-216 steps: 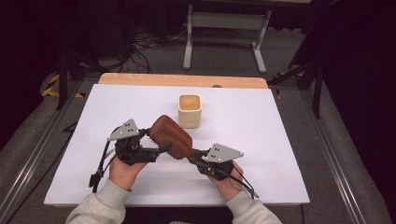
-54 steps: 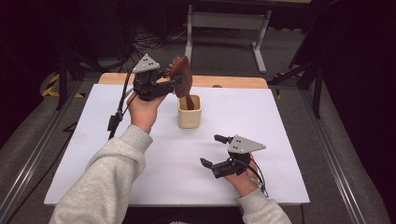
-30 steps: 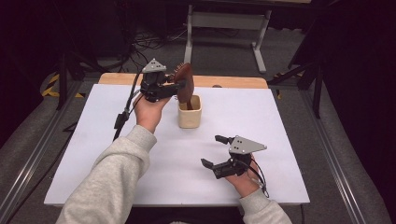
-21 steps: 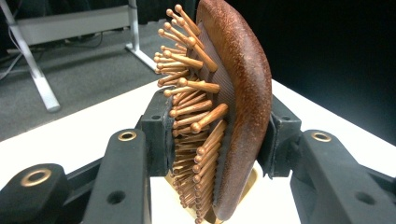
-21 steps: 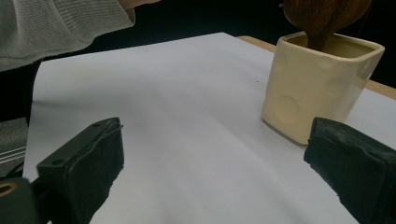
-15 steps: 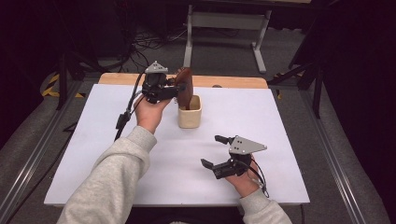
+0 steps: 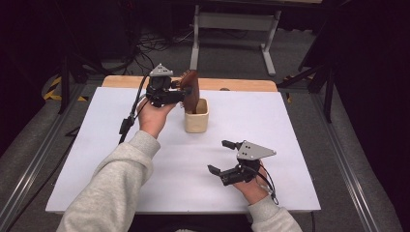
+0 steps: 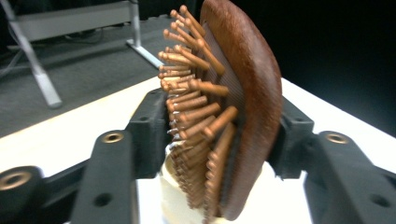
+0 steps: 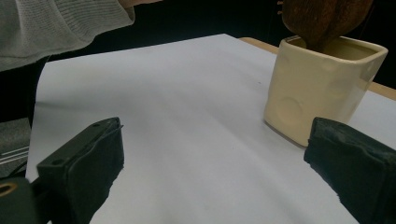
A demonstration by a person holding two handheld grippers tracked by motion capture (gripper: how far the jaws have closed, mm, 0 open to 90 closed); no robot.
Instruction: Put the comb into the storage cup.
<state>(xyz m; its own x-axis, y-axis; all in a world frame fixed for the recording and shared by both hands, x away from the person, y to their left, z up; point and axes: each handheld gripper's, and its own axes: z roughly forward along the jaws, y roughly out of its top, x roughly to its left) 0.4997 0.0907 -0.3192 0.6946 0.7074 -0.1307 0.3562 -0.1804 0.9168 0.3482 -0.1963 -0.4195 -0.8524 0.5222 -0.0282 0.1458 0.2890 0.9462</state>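
- While the wooden hairbrush (image 7: pixel 190 92) stands handle-down in the cream cup (image 7: pixel 196 117) on the white desk (image 7: pixel 300 125), the left claw (image 7: pixel 180 94) is clamped on its head; letting go looks like what remains.
- The right claw (image 7: pixel 223 157) rests near the desk's front edge, jaws spread wide with nothing between them.
- The left gripper view shows the bristles (image 8: pixel 194 112) pressed against one jaw; the right gripper view shows the handle (image 9: pixel 322 21) dipping inside the cup's rim.
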